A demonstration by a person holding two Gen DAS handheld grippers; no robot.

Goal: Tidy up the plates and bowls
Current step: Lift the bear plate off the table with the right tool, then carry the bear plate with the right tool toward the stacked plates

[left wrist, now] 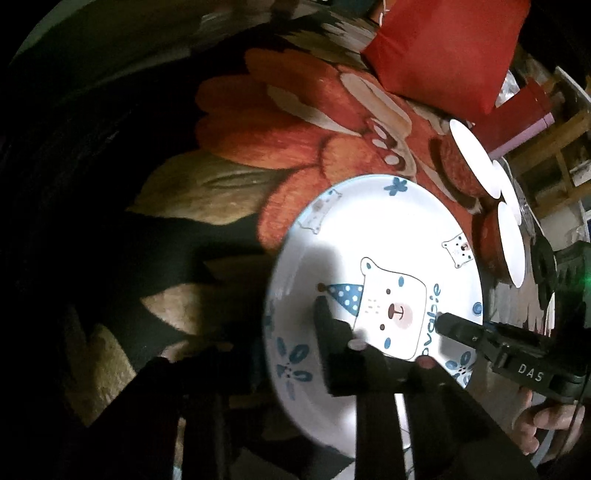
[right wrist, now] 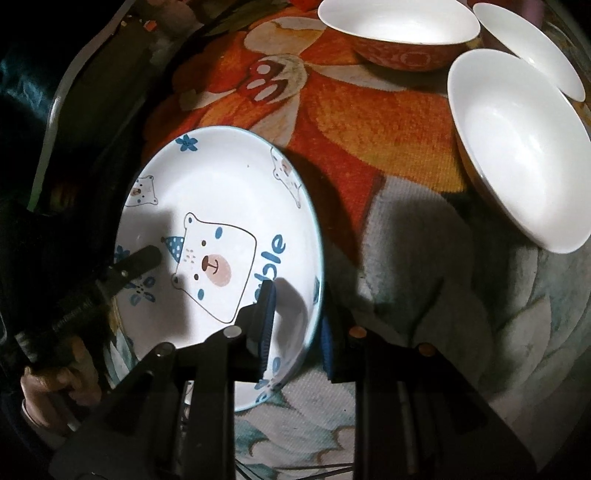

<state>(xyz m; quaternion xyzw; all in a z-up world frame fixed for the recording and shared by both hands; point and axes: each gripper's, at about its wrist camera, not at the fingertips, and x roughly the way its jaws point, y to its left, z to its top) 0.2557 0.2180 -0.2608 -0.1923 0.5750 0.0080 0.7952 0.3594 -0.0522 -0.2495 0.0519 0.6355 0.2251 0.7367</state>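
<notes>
A white plate with a bear drawing (left wrist: 373, 280) (right wrist: 221, 229) is held tilted above the flowered cloth. My left gripper (left wrist: 295, 332) is shut on its rim; one finger lies on the plate's face, the other is hidden behind the rim. My right gripper (right wrist: 295, 321) is shut on the opposite rim, one blue-padded finger inside the plate, one outside. Each gripper shows in the other's view: the right one (left wrist: 454, 328), the left one (right wrist: 144, 258). Three bowls, white inside and red outside, stand beyond (right wrist: 399, 26) (right wrist: 517, 147) (right wrist: 532, 48).
A red bag (left wrist: 447, 48) and a red box (left wrist: 524, 110) stand at the far side of the cloth (right wrist: 369, 122). Wooden shelving (left wrist: 561, 155) is behind them. A dark edge (right wrist: 55, 110) runs along the left.
</notes>
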